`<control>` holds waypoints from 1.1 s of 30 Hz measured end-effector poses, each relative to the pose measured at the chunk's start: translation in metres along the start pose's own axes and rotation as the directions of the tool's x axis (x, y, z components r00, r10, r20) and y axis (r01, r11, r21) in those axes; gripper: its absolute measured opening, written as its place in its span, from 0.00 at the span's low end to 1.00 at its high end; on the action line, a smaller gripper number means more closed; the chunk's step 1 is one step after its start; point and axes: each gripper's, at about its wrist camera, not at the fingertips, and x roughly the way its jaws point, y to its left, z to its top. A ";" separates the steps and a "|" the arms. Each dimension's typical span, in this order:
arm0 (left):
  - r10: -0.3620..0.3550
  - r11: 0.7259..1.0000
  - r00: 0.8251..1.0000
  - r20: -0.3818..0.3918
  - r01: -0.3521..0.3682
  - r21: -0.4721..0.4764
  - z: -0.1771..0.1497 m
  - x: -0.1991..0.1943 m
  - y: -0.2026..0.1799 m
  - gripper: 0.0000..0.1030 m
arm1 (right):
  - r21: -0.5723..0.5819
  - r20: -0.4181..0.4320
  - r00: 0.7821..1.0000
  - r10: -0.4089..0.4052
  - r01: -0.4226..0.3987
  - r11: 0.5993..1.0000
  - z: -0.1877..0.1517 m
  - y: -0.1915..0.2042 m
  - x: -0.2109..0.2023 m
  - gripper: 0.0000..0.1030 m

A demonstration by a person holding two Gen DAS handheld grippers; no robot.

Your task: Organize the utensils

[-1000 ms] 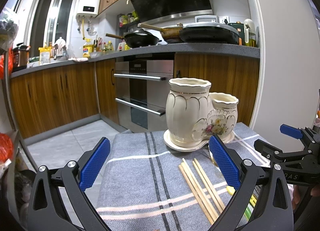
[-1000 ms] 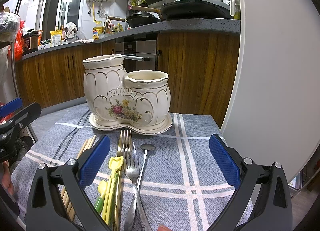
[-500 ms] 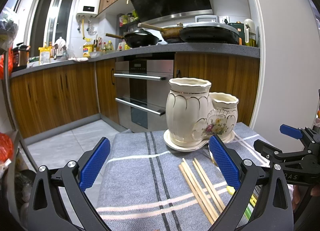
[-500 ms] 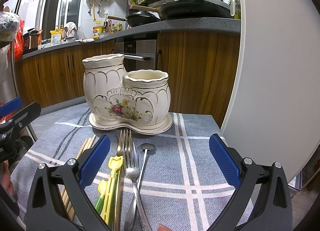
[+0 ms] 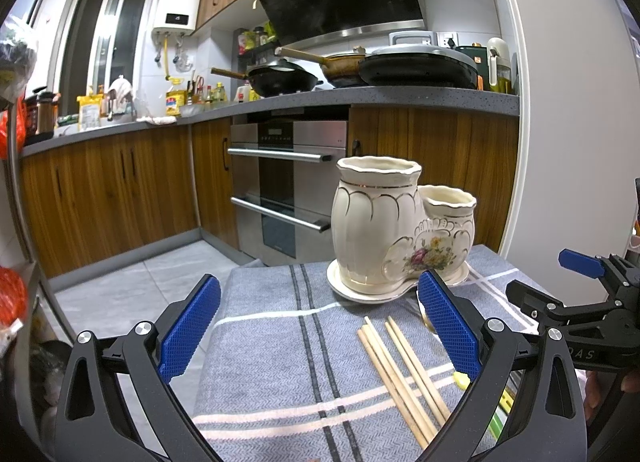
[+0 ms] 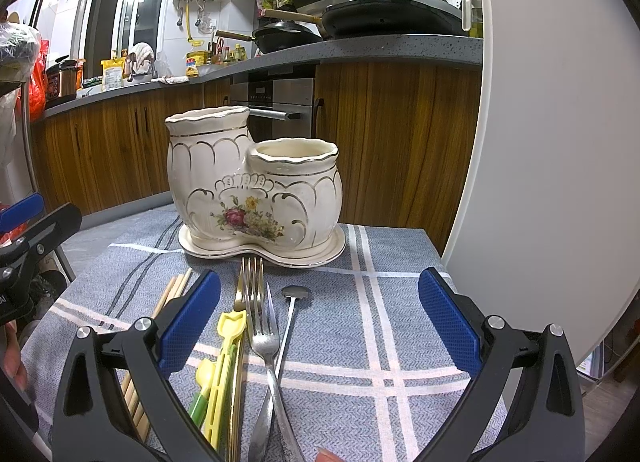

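A cream ceramic two-pot utensil holder (image 6: 256, 189) with a flower print stands on its saucer at the far side of the grey striped cloth; it also shows in the left wrist view (image 5: 396, 229). Both pots look empty. Wooden chopsticks (image 5: 404, 374) lie in front of it. A silver fork (image 6: 260, 314), a gold fork (image 6: 240, 290), a small spoon (image 6: 294, 294) and yellow plastic utensils (image 6: 224, 354) lie side by side. My left gripper (image 5: 320, 330) is open and empty above the cloth left of the chopsticks. My right gripper (image 6: 320, 326) is open and empty above the cutlery.
The cloth-covered table (image 6: 400, 302) is small, with its edges close on all sides. A white wall (image 6: 560, 141) rises at the right. Kitchen cabinets, an oven (image 5: 284, 189) and a counter with pans stand beyond the table.
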 end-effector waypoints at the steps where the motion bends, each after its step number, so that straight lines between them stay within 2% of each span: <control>1: 0.000 1.000 1.000 0.000 0.000 0.000 0.000 0.000 0.000 0.95 | 0.000 -0.001 1.000 0.000 0.000 1.000 -0.001 0.000 0.000 0.95; 19: 0.006 1.000 1.000 -0.002 -0.006 -0.004 0.005 -0.008 0.000 0.95 | 0.021 -0.040 0.999 0.023 -0.022 1.000 -0.004 -0.002 0.008 0.95; 23: 0.011 1.000 1.000 -0.010 -0.011 -0.003 -0.003 0.005 0.000 0.95 | 0.022 -0.040 0.999 0.025 -0.024 0.999 -0.004 -0.002 0.008 0.95; 29: 0.011 1.000 1.000 -0.022 -0.011 -0.003 -0.005 0.007 0.002 0.95 | 0.012 -0.054 0.998 0.024 -0.023 1.000 -0.004 -0.002 0.010 0.95; 33: 0.011 1.000 0.999 -0.034 -0.011 -0.012 -0.004 0.008 0.004 0.95 | -0.040 -0.059 0.998 0.012 -0.015 0.999 -0.001 -0.003 0.011 0.95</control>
